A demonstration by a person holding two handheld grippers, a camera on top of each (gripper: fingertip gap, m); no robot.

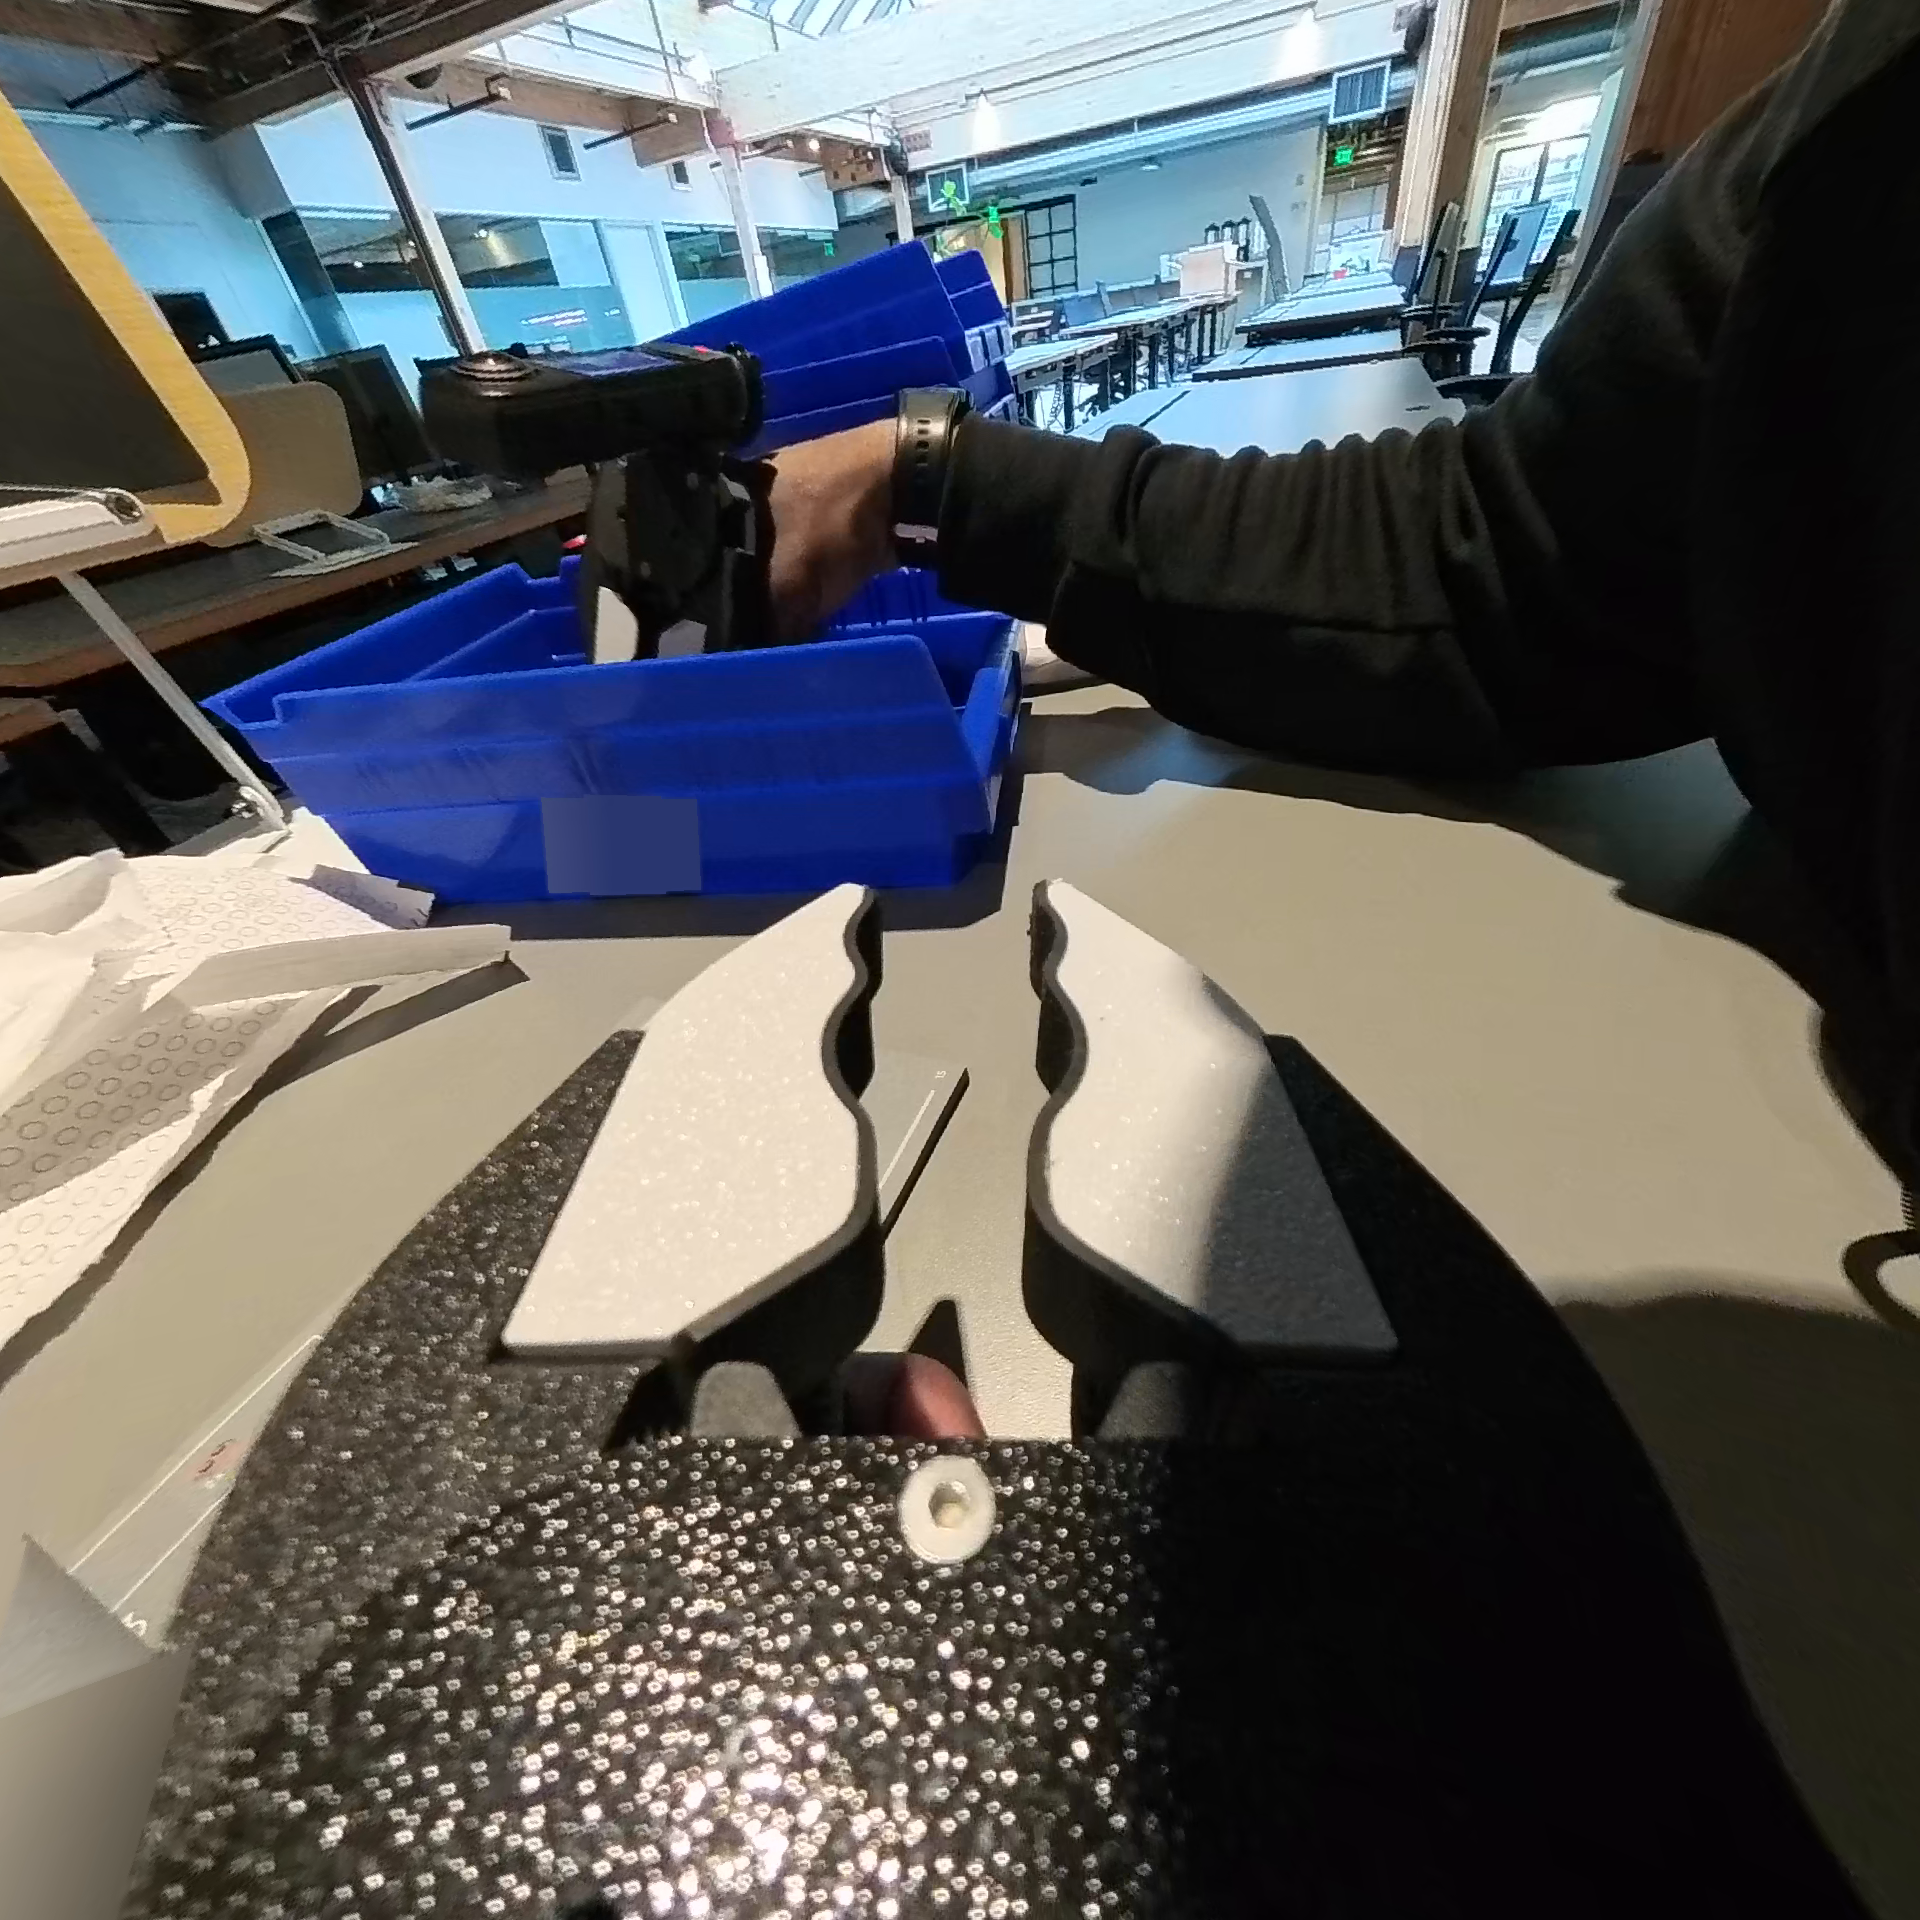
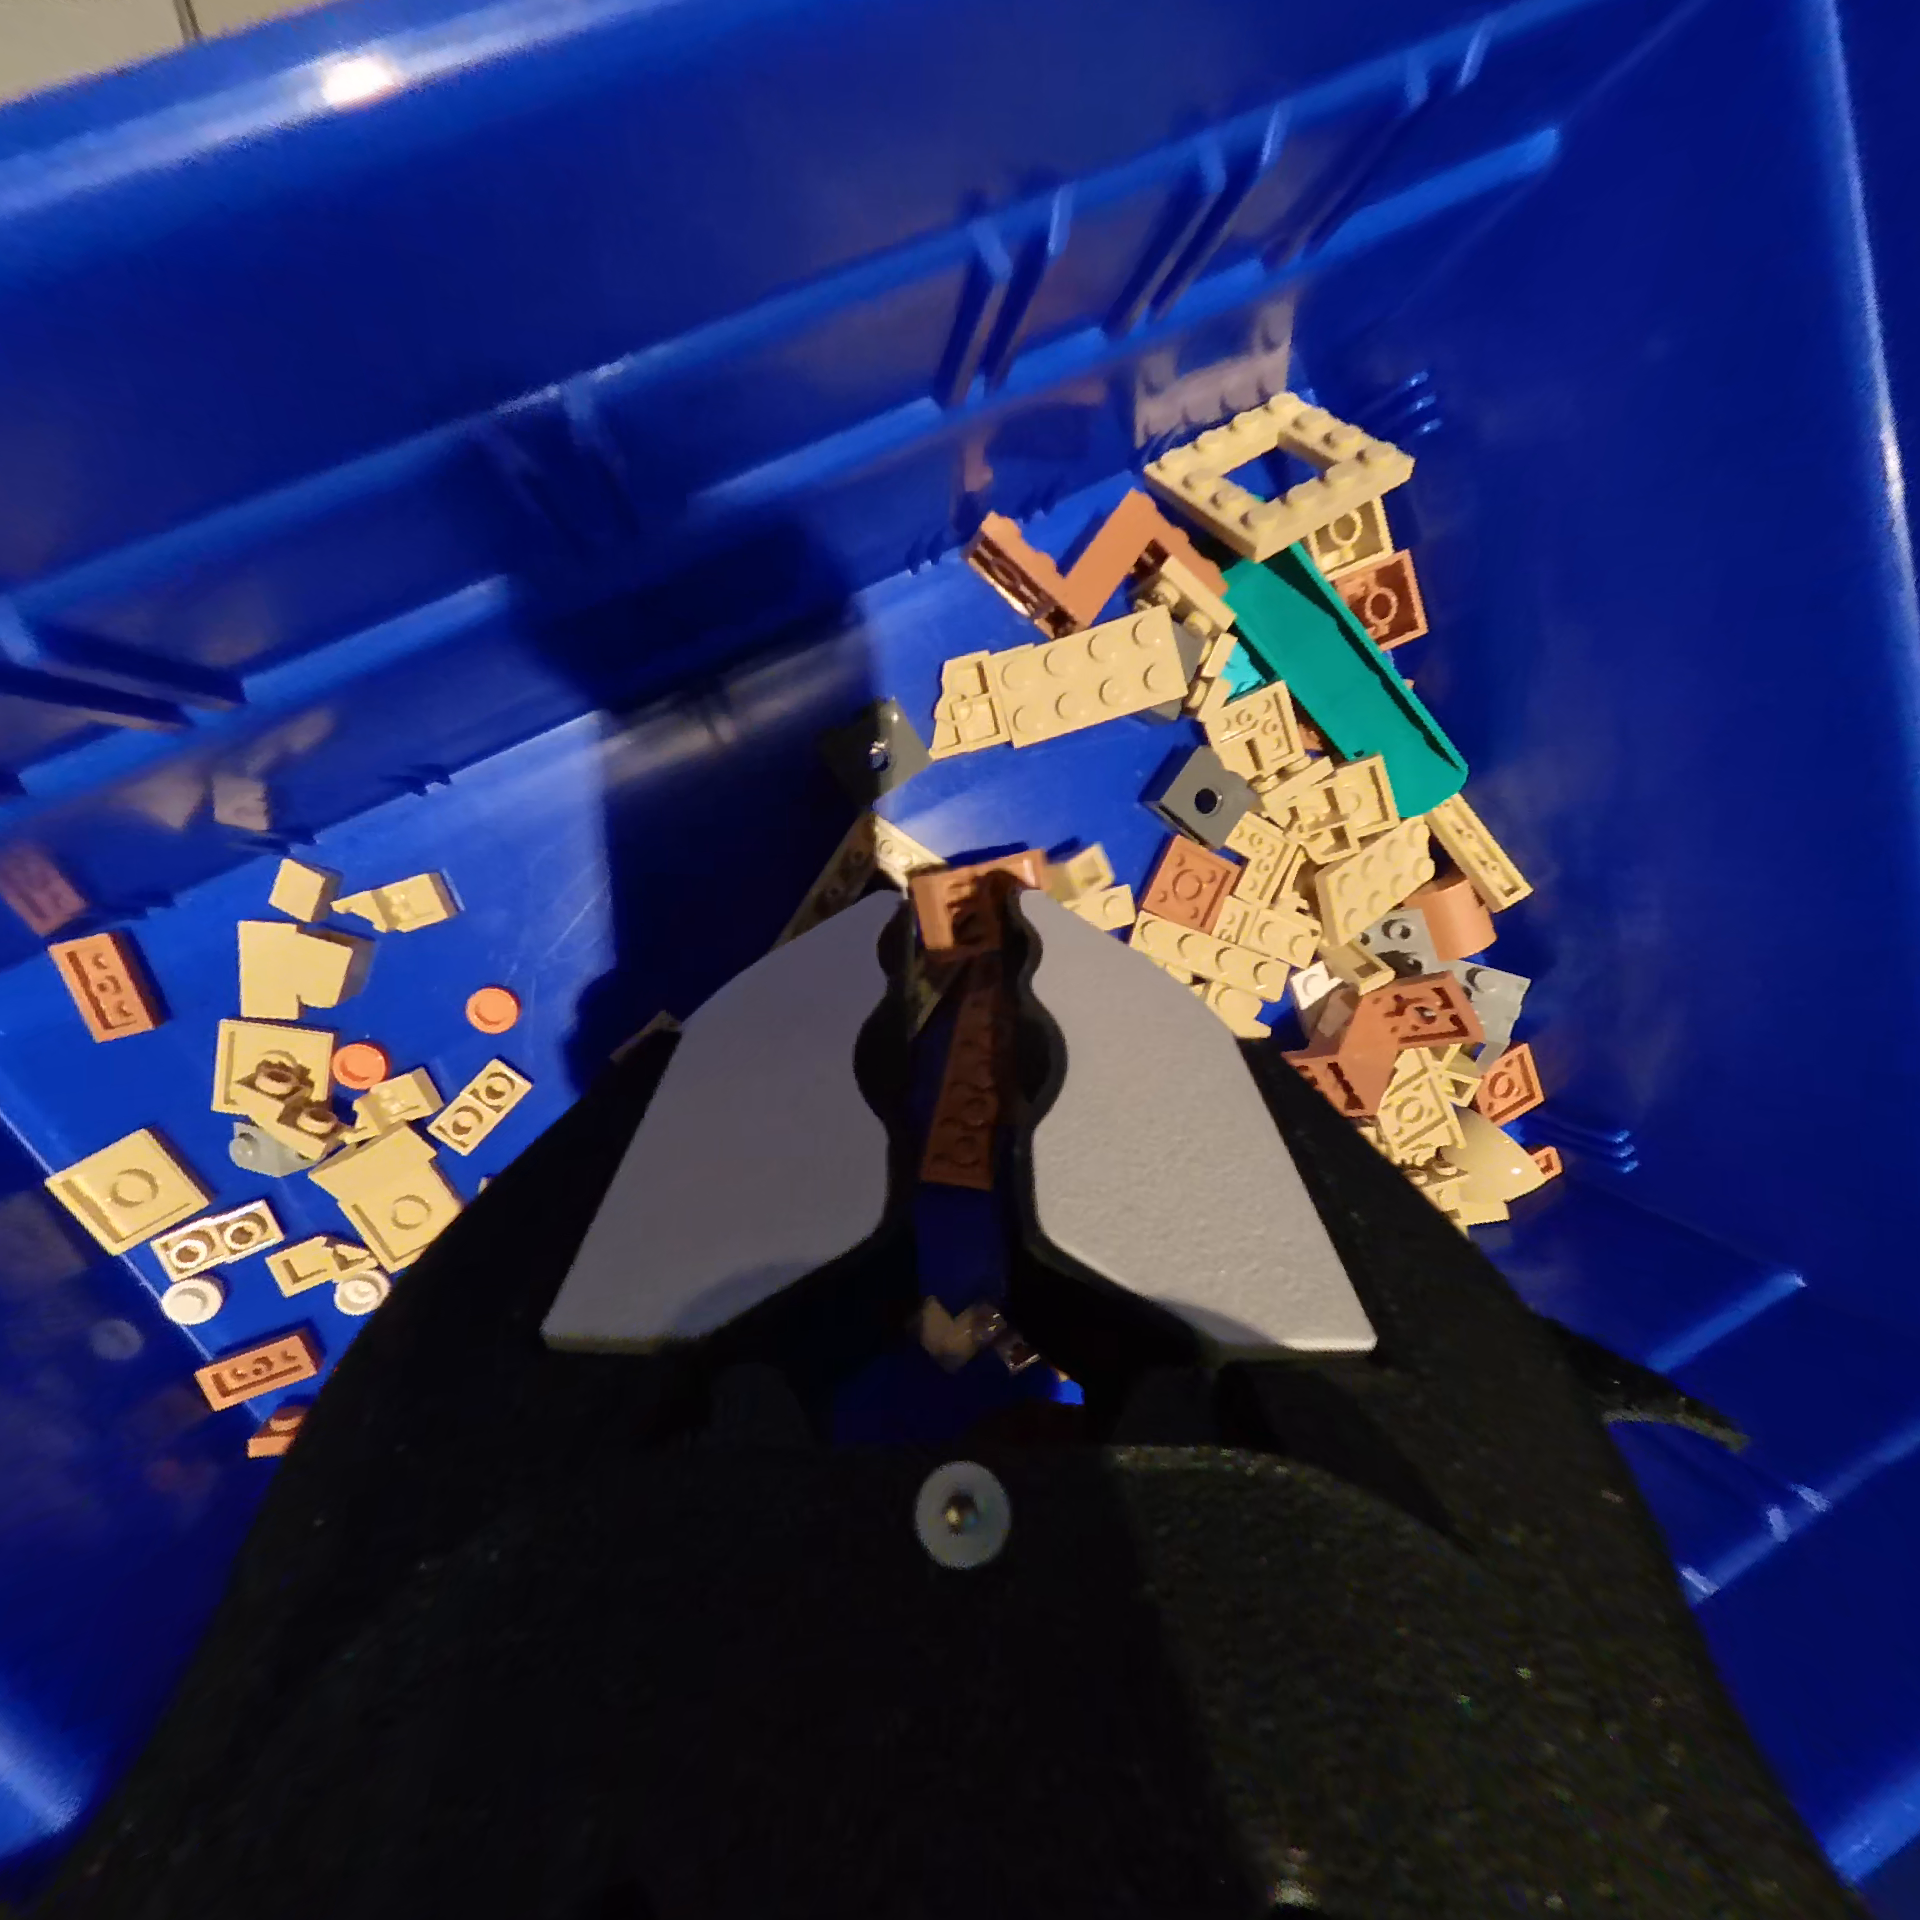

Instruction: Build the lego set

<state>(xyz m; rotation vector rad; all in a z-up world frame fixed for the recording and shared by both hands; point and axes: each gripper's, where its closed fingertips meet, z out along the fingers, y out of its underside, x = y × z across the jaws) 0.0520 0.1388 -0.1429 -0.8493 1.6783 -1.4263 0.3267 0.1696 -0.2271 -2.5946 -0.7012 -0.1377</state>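
Inside the blue bin, right tool pinches a brown plate; left tool spread.

A big open office w/ white ceiling beams and a skylight strip up top is seen beyond the grey table; daylight is let in from above, and glass partitions are lined along the left wall. Rows of long desks w/ dark office chairs are set toward the back right, next to a wood-clad column. At left, a wood-edged panel is seen in the fgd, w/ monitors on a dark bench behind it.
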